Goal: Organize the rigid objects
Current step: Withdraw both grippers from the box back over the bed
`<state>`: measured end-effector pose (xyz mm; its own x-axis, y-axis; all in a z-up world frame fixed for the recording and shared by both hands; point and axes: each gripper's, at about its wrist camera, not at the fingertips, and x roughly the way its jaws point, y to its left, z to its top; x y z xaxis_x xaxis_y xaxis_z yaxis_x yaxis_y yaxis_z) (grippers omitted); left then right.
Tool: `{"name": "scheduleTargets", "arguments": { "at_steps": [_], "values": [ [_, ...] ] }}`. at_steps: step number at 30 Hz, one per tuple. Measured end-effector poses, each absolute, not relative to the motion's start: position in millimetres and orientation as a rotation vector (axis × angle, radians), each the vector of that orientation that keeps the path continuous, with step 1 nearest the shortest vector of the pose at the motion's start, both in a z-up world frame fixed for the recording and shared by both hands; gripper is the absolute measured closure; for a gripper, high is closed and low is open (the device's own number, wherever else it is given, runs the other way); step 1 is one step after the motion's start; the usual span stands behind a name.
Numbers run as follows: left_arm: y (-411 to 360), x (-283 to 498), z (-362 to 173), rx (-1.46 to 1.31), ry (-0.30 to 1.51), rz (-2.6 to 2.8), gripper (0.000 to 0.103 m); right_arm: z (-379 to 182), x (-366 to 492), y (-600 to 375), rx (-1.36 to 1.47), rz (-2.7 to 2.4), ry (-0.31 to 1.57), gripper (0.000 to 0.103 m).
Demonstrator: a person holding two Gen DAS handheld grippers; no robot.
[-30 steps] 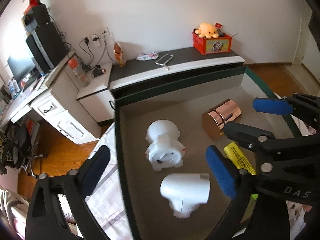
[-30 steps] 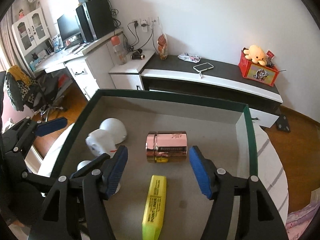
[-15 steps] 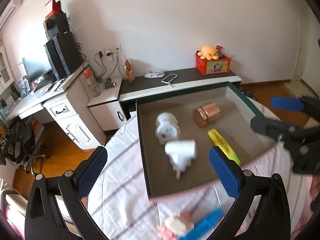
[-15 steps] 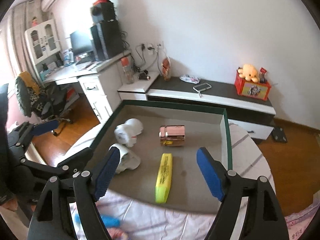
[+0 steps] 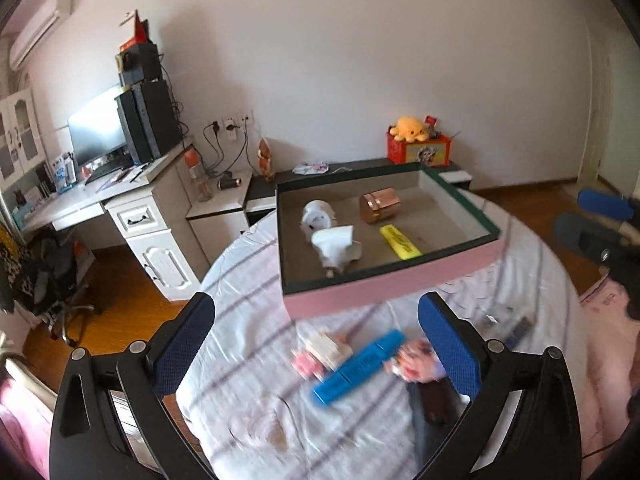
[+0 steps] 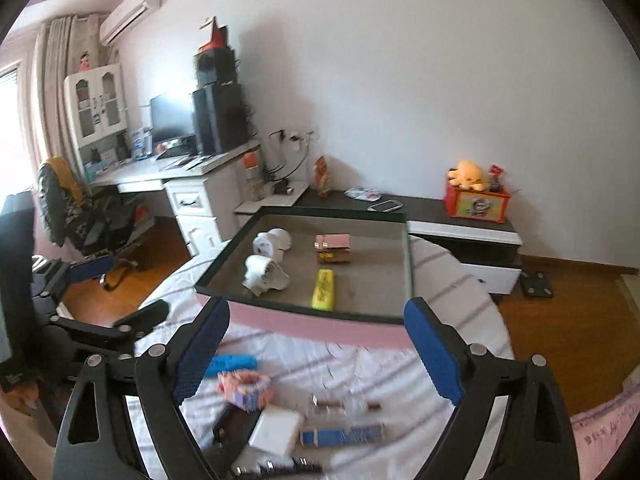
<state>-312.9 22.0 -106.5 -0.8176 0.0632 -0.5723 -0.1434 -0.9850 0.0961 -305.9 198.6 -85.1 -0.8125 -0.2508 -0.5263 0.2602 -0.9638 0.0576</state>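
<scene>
On the striped bedsheet (image 5: 248, 320), four items already sit in the pink-sided tray (image 5: 384, 292) beyond both spread, empty grippers (image 5: 316, 344) (image 6: 316, 348), the right having just been opening, while the blue highlighter (image 5: 358, 366) and other clutter between their jaws await sorting.

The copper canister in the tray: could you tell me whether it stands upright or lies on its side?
On its side: the copper canister lies lengthwise on the tray floor.

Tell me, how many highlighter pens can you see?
2. A yellow highlighter lies inside the pink box, near its front wall. A blue highlighter lies on the striped cloth in front of the box. Others may hide among the blurred clutter.
</scene>
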Motion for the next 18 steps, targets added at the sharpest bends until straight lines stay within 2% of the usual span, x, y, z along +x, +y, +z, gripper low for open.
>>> {"name": "scheduleTargets", "arguments": {
  "at_steps": [6,12,18],
  "values": [
    [32,-266,-119,-0.884,0.168,2.843,0.0,-99,-263,208,0.767,-2.808,-0.012,0.011],
    [34,-249,-139,-0.961,0.149,2.812,0.0,-123,-239,215,0.815,-2.771,-0.153,0.011],
    [28,-243,-147,-0.991,0.151,2.831,0.0,-138,-229,221,0.874,-2.781,-0.148,0.011]
  ]
}}
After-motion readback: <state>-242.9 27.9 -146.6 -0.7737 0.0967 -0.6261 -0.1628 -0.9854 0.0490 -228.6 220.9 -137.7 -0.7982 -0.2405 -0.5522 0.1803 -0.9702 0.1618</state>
